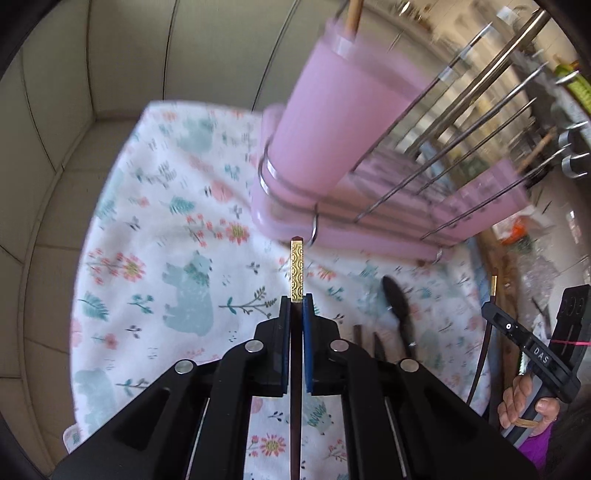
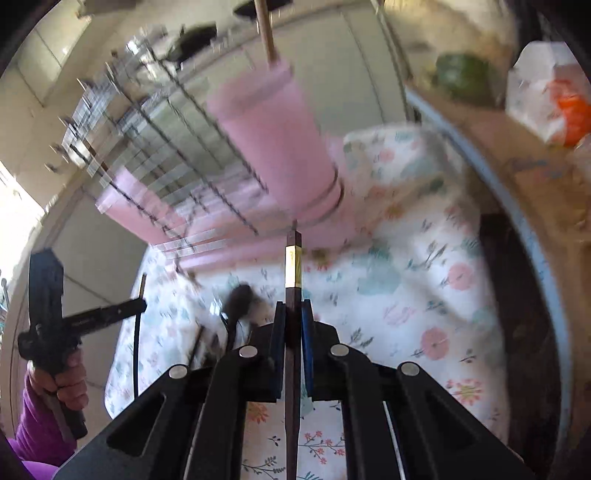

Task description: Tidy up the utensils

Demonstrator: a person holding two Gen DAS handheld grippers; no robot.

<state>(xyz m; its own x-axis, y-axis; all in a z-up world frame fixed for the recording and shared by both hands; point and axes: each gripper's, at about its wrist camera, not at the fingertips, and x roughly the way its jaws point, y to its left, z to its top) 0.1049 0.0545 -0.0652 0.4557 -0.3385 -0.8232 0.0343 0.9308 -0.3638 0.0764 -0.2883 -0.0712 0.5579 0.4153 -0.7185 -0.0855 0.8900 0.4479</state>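
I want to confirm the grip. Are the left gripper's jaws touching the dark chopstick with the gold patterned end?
Touching. In the left wrist view, the left gripper has its jaws closed against the dark chopstick with the gold patterned end.

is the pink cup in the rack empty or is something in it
Not empty: a wooden stick rises from the pink cup at the rack's corner. What else is inside cannot be told.

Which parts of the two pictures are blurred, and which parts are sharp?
Left wrist view: the pink holder and rack wires are smeared; the chopstick and fingers are sharp. Right wrist view: stronger smear on the holder and cloth; its chopstick stays sharp; daylight glare at the left edge.
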